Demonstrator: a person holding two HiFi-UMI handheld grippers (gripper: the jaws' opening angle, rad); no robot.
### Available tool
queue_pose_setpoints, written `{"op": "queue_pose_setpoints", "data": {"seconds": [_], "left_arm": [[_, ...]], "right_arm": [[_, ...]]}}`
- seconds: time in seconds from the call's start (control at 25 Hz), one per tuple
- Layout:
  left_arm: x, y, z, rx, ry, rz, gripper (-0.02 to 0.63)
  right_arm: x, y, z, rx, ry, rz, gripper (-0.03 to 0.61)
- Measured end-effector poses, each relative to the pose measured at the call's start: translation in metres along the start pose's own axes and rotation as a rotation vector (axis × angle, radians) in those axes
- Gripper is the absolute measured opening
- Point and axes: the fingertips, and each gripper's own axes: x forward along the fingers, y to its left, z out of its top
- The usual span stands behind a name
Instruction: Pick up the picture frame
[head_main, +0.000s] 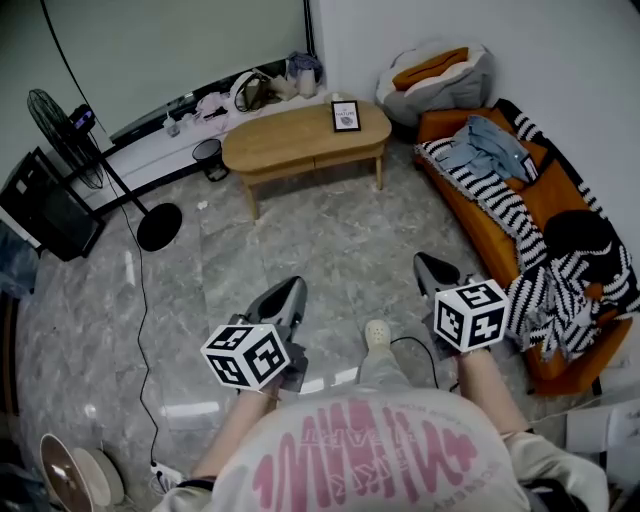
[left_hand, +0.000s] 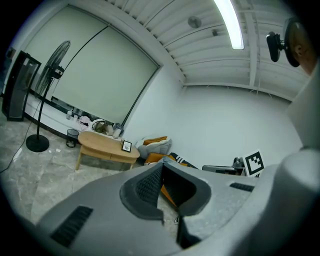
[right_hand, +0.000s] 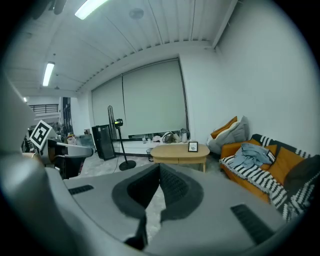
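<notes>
The small black picture frame (head_main: 345, 115) stands upright at the 2 o'clock end of the oval light-wood worktop (head_main: 290, 140), well apart from both grippers, at their 12 o'clock. The left gripper (head_main: 291, 290) and right gripper (head_main: 424, 263) hover over the grey marble floor (head_main: 330, 240). Each gripper has its jaws closed together on nothing.

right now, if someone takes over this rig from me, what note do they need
Left gripper: shut, empty, held low in front of the person.
Right gripper: shut, empty, held beside it.
Picture frame: stands upright near the right end of the oval wooden table, across the open floor, with the orange sofa to its right.
Done: nothing yet; the frame is untouched and neither gripper is near it.
Left: walk to the table, open one gripper, close it on the frame, lift it off.
</notes>
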Motion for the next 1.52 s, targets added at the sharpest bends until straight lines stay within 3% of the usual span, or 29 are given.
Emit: {"op": "queue_pose_setpoints", "data": {"seconds": [0.24,0.52,1.2,1.52], "left_arm": [[0.035,0.019,0.015,0.011,-0.028,0.024,0.003],[0.096,0.037,0.025,-0.016,-0.004,0.049,0.003],[0.242,0.071,0.100,-0.027,-0.102,0.116,0.003],[0.288,0.077,0.091,-0.056,-0.075,0.119,0.003]], "right_arm": [[0.039,-0.035,0.011,0.133,-0.035,0.050,0.006],[0.100,-0.083,0.017,0.252,0.017,0.105,0.006],[0.229,-0.194,0.112,0.224,-0.006,0.217,0.006],[0.258,-0.230,0.115,0.223,0.017,0.223,0.006]]}}
